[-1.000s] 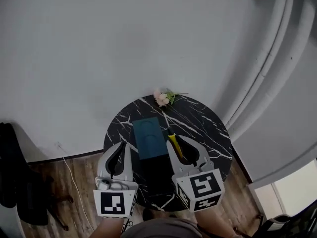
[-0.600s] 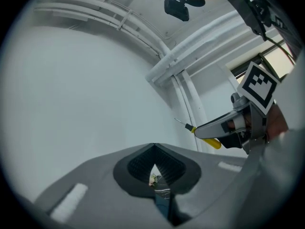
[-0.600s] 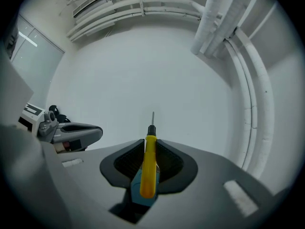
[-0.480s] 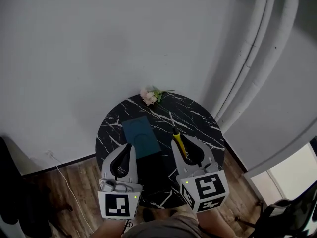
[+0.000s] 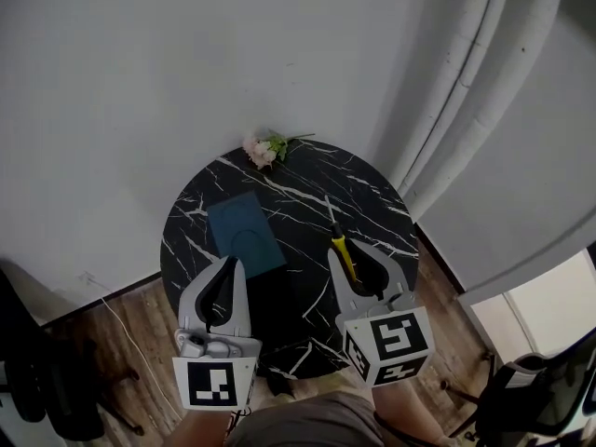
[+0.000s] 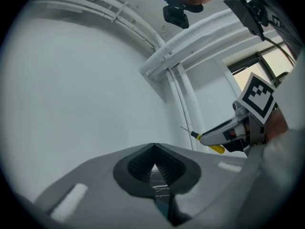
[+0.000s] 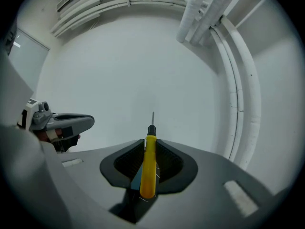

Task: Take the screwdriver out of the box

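1. Right gripper view: right claw [image 7: 150, 144] clamps the yellow screwdriver [image 7: 148, 171] (tip forward) over the surface [image 5: 368, 205], clear of the box [image 5: 245, 233].
2. Left claw [image 6: 153, 149] pinched together, empty.
3. Extraction looks done; next, probably set it down.

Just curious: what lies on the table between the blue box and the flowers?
Nothing: the head view shows only bare marbled tabletop between the box and the flowers.

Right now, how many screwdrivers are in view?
1: the yellow screwdriver, clamped between the fingers of the right gripper, over the table's right side. The teal box could hide others.
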Demonstrator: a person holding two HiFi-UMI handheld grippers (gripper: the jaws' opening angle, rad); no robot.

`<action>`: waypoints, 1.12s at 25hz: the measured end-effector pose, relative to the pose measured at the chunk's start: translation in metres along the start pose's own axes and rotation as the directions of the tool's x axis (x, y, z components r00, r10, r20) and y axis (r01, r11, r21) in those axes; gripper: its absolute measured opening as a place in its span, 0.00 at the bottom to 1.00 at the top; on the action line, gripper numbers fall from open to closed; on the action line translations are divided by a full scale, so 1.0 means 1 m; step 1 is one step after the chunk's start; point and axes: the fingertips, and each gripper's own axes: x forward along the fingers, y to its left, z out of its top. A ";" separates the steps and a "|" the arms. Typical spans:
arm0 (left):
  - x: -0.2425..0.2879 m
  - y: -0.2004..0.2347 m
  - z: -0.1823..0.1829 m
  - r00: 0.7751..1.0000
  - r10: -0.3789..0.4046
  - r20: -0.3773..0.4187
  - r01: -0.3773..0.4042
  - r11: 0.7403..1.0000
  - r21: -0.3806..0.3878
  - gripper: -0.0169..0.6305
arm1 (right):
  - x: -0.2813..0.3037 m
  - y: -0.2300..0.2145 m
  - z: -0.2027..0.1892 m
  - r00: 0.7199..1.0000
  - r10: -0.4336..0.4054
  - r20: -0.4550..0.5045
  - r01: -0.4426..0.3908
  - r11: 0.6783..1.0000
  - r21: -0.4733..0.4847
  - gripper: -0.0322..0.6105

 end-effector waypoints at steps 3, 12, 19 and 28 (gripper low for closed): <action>0.013 -0.002 -0.010 0.999 0.018 -0.035 -0.018 1.000 0.003 0.03 | 0.015 -0.013 -0.014 0.999 0.017 -0.030 -0.016 1.000 0.017 0.20; 0.027 0.004 -0.037 0.987 0.108 -0.118 -0.106 0.994 0.022 0.03 | 0.061 -0.028 -0.083 0.981 0.099 -0.166 -0.087 0.993 0.078 0.20; 0.039 0.006 -0.067 0.973 0.132 -0.188 -0.127 0.991 0.041 0.03 | 0.085 -0.041 -0.136 0.961 0.123 -0.249 -0.097 0.989 0.116 0.20; 0.051 0.001 -0.104 0.952 0.136 -0.275 -0.130 0.991 0.039 0.03 | 0.106 -0.040 -0.198 0.921 0.180 -0.347 -0.130 0.978 0.162 0.21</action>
